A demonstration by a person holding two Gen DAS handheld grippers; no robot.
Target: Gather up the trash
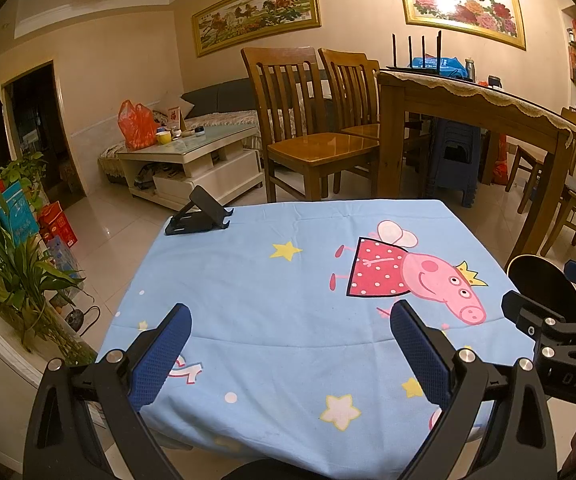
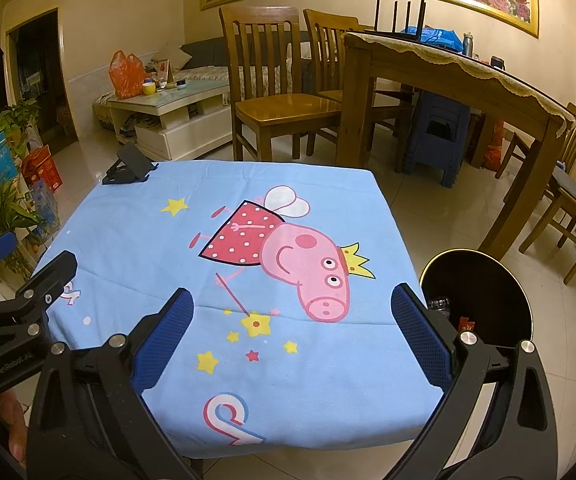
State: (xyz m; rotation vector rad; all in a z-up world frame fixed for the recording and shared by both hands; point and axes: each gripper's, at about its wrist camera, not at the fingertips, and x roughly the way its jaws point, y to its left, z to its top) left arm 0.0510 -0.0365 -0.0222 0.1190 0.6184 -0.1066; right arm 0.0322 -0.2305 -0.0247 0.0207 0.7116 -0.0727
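Observation:
A small table under a light blue cartoon-pig cloth [image 1: 248, 300] [image 2: 160, 248] fills both views. No loose trash shows on the cloth. A round black bin [image 2: 483, 292] stands on the floor at the table's right side, with bits of litter inside; its rim also shows in the left wrist view [image 1: 543, 280]. My left gripper [image 1: 291, 340] is open over the near edge of the cloth, nothing between its blue pads. My right gripper [image 2: 291, 326] is open too, empty, its right finger [image 2: 419, 340] near the bin.
A black folding phone stand [image 1: 202, 216] [image 2: 130, 166] sits on the table's far left corner. Beyond are wooden chairs [image 1: 307, 120], a large dining table [image 1: 467, 108], a white coffee table [image 1: 192, 156], and potted plants [image 1: 12, 276] with boxes at left.

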